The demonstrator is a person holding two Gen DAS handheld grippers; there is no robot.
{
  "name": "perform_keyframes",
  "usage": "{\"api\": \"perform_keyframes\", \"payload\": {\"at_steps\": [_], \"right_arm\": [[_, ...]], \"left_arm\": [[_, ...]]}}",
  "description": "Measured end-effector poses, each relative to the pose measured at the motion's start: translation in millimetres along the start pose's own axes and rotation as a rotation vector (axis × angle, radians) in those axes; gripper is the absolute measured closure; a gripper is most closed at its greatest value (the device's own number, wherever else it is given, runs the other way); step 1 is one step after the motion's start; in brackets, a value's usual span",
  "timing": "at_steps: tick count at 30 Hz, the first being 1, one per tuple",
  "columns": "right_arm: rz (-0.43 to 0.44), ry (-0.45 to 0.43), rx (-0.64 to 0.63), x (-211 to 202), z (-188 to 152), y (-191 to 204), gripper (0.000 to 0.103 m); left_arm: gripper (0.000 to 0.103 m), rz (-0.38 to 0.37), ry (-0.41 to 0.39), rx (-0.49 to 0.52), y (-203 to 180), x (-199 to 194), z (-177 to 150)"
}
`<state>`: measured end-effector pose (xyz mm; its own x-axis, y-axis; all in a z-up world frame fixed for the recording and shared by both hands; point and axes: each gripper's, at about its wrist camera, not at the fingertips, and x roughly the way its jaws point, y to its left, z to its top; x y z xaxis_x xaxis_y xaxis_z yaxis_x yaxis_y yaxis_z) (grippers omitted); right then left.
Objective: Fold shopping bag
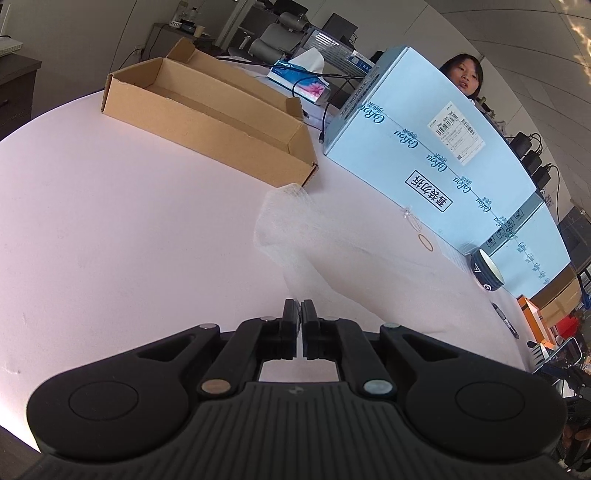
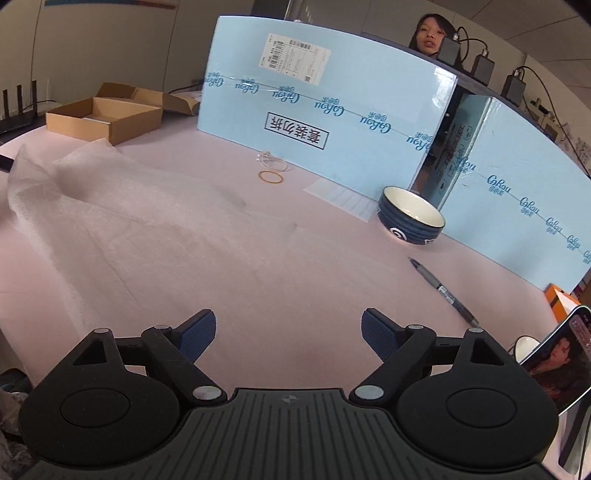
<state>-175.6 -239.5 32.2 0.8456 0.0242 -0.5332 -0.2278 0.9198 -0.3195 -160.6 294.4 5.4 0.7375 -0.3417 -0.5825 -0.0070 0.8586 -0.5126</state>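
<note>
Translucent white plastic, thin and crinkled, is the shopping bag [image 1: 295,236], which lies spread across the middle of the left wrist view and the left half of the right wrist view, rising in a soft ridge toward the upper left. Low in the centre of the left view, the left gripper [image 1: 299,312] has its jaws pressed together on the bag's near edge, and the film runs up from the pinch toward the open cardboard box [image 1: 207,110]; that hold likely anchors one corner so the sheet can be drawn over itself. Low in the right view, the right gripper [image 2: 288,334] has its jaws well apart with nothing between them, hanging over bare surface beside the bag, probably free to take another edge. A pale pink table [image 1: 110,221] carries everything; it looks smooth and matte. Near the bag lie a rubber band [image 2: 270,177], a blue bowl [image 2: 412,216] and a pen [image 2: 443,290], each apart from the film. Two light blue cartons [image 2: 332,122] stand along the far edge like a wall, and a person [image 2: 430,35] sits behind them. Office chairs and a tissue box [image 1: 301,77] fill the upper part of the left view.
</note>
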Motion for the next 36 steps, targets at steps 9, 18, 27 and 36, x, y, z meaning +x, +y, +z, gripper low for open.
{"api": "perform_keyframes", "payload": {"at_steps": [9,18,27,36], "right_arm": [[0.031,0.162,0.308,134.7,41.9,-99.1,0.068],[0.037,0.197,0.292,163.4,44.6,-100.9,0.075],[0.028,0.171,0.302,164.0,42.1,-97.3,0.088],[-0.049,0.067,0.257,141.2,59.2,-99.5,0.102]], "left_arm": [[0.101,0.05,0.007,-0.043,6.9,-3.5,-5.9],[0.1,0.081,0.01,-0.035,4.3,1.9,-0.3],[0.097,0.074,0.031,-0.03,5.0,10.9,0.0],[0.096,0.051,0.02,-0.005,0.1,6.0,2.8]]}}
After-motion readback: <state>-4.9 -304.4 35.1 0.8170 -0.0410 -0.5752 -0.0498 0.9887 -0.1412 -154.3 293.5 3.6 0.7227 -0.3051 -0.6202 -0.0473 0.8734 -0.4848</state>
